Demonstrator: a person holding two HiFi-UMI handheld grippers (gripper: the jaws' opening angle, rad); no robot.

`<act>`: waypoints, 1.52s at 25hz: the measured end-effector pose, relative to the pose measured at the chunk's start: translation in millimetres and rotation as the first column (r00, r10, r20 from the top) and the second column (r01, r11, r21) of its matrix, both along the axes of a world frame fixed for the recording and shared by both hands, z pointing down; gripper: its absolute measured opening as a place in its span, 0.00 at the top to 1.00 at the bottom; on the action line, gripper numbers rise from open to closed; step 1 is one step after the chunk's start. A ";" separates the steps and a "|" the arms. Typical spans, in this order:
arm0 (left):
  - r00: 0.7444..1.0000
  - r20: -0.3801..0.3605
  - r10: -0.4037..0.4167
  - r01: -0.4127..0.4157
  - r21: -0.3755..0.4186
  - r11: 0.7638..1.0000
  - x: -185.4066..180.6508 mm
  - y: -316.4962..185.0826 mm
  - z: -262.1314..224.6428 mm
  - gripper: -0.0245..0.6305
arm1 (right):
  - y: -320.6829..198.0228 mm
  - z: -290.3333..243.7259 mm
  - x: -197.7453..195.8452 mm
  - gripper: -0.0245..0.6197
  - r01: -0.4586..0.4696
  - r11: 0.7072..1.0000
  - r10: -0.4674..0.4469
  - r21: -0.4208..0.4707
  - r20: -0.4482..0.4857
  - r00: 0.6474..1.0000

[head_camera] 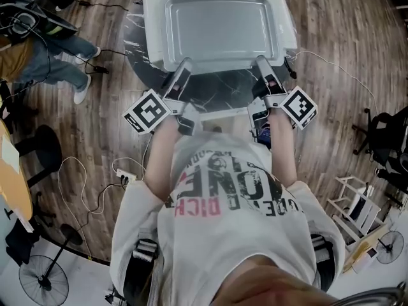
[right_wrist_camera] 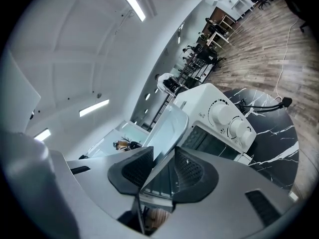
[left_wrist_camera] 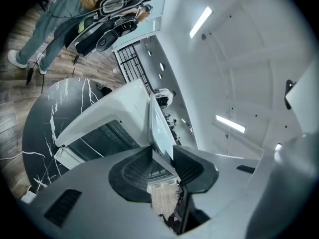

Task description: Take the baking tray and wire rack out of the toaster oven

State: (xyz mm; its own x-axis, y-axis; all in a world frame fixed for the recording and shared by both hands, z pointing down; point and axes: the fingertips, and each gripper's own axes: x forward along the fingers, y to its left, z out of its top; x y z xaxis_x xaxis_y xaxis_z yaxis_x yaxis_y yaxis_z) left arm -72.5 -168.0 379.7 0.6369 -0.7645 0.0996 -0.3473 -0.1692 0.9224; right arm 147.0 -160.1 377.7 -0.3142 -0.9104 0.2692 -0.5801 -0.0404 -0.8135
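The grey baking tray point(head_camera: 217, 27) lies flat over the top of the white toaster oven point(head_camera: 153, 18), which stands on a round black marble table point(head_camera: 217, 88). My left gripper point(head_camera: 180, 75) is shut on the tray's near rim at its left end. My right gripper point(head_camera: 264, 69) is shut on the same rim at its right end. In the left gripper view the tray's edge point(left_wrist_camera: 159, 128) runs between the pads of the left gripper point(left_wrist_camera: 162, 166). The right gripper view shows the tray point(right_wrist_camera: 169, 128) pinched in the right gripper point(right_wrist_camera: 164, 171), beside the oven's knobs point(right_wrist_camera: 222, 114). I cannot make out the wire rack.
The oven's door point(head_camera: 223, 112) hangs open toward me over the table's near side. A person in jeans point(head_camera: 57, 56) stands at the left on the wooden floor. Cables point(head_camera: 83, 177) trail there, with a fan point(head_camera: 44, 279) at lower left and a chair point(head_camera: 382, 132) at right.
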 end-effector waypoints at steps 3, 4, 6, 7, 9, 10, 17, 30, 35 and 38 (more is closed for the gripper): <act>1.000 0.000 0.000 0.000 0.002 1.000 -0.1 -6.6 -1.5 0.77 | -9.9 -4.8 -2.9 0.78 -0.003 1.000 0.003 0.031 0.018 1.000; 1.000 -0.003 0.002 -0.002 0.002 1.000 -0.1 -7.7 -2.0 0.77 | -12.1 -5.8 -3.1 0.78 -0.006 0.999 0.005 0.036 0.020 1.000; 1.000 -0.010 0.006 -0.006 0.003 1.000 0.1 -8.1 -2.8 0.76 | -14.5 -5.3 -0.3 0.78 -0.011 0.999 0.010 0.033 0.004 1.000; 1.000 -0.012 0.007 -0.007 0.004 1.000 0.3 -7.8 -2.9 0.76 | -15.7 -5.3 1.1 0.78 -0.008 0.999 0.009 0.035 -0.005 1.000; 1.000 -0.021 0.004 -0.004 -0.002 1.000 0.5 -7.7 -2.9 0.76 | -18.7 -6.8 1.3 0.78 -0.003 0.999 0.003 0.050 -0.006 1.000; 1.000 -0.026 0.001 -0.002 -0.007 1.000 0.4 -8.1 -2.7 0.76 | -20.1 -6.9 0.9 0.78 -0.007 0.999 0.007 0.050 0.000 1.000; 0.999 -0.045 -0.003 0.002 -0.017 1.000 0.3 -9.3 -0.4 0.76 | -29.8 -4.2 1.1 0.76 -0.019 0.998 0.018 0.057 0.007 1.000; 0.998 -0.047 -0.033 0.033 0.016 0.999 0.3 -9.0 -2.5 0.76 | -26.9 -7.1 -3.4 0.72 0.039 0.995 -0.037 0.092 -0.015 0.999; 0.999 -0.012 -0.050 0.051 0.056 0.997 -1.7 1.7 -4.8 0.71 | -12.9 -5.0 2.6 0.65 0.032 0.995 -0.031 0.095 -0.014 0.999; 0.998 -0.014 -0.066 0.067 0.045 0.997 -5.0 15.0 -0.4 0.71 | -2.0 -6.5 7.3 0.65 0.035 0.993 -0.035 0.114 0.000 0.999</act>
State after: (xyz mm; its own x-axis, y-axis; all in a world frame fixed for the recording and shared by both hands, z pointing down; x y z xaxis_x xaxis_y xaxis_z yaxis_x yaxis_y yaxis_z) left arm -77.5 -153.0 379.3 0.5856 -0.8086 0.0564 -0.3479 -0.1880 0.9185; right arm 154.3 -162.1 371.2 -0.3467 -0.9236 0.1639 -0.5779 0.0727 -0.8128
